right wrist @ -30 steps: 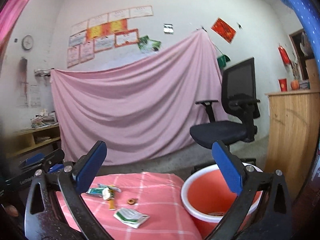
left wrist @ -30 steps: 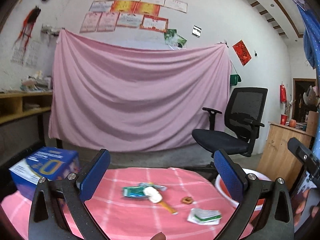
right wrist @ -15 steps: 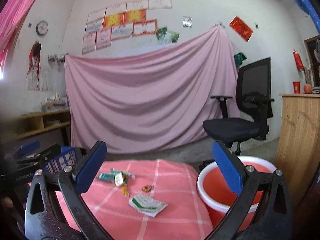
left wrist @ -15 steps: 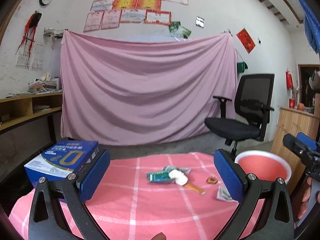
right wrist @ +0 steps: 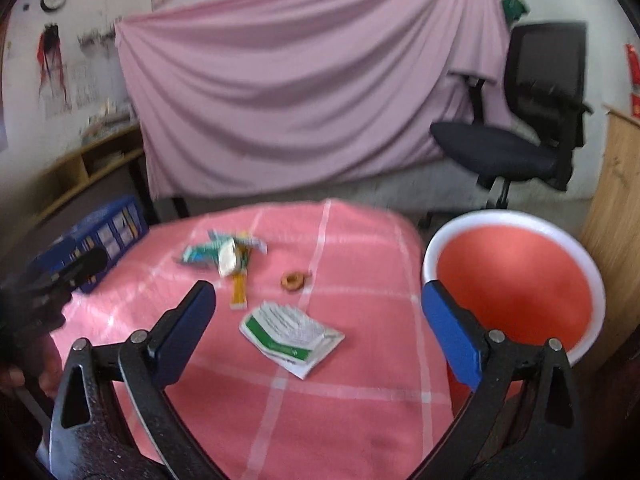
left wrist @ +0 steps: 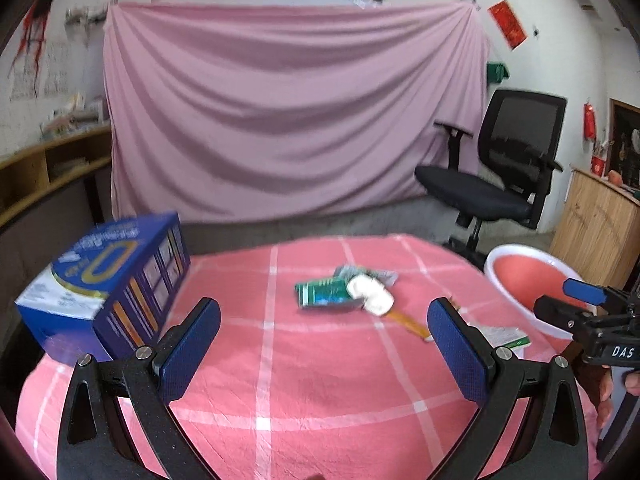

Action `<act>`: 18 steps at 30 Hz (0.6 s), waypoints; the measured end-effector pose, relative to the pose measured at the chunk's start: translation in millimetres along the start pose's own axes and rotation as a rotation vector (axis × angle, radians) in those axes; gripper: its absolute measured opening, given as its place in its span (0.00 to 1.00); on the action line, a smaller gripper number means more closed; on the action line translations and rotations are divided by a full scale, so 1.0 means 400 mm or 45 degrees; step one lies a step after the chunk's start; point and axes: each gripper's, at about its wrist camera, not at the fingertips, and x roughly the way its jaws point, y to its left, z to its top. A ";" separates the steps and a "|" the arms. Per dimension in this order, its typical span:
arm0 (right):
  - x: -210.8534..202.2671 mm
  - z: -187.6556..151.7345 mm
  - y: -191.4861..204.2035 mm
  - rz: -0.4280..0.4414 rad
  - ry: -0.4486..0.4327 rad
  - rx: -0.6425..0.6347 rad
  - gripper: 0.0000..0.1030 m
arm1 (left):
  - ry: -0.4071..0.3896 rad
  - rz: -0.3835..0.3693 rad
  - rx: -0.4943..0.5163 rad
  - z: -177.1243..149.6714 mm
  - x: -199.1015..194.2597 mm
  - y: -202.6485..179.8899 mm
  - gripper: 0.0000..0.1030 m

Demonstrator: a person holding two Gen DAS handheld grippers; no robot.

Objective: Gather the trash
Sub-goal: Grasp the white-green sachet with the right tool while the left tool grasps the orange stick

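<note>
Green wrapper (left wrist: 325, 293) flat on table (left wrist: 280, 360), long axis left-right. Left tool (left wrist: 324, 338), right tool (right wrist: 318, 326) spread, empty.

Bare pink tablecloth (right wrist: 360, 420) lay open between and ahead of the right gripper (right wrist: 318, 320). A white-green packet (right wrist: 292, 334) sat just ahead, a red bucket (right wrist: 516, 280) stood right, a blue box (left wrist: 108, 280) far left.
</note>
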 end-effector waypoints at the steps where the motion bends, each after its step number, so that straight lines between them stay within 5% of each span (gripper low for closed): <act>1: 0.017 -0.001 -0.003 0.011 0.040 -0.012 1.00 | 0.039 0.005 -0.007 0.001 0.015 0.002 0.99; 10: 0.133 -0.015 0.021 0.167 0.326 -0.144 0.95 | 0.331 -0.030 -0.047 0.000 0.126 0.012 0.98; 18: 0.181 -0.024 0.055 0.160 0.417 -0.323 0.79 | 0.419 -0.117 -0.063 0.015 0.166 0.000 0.91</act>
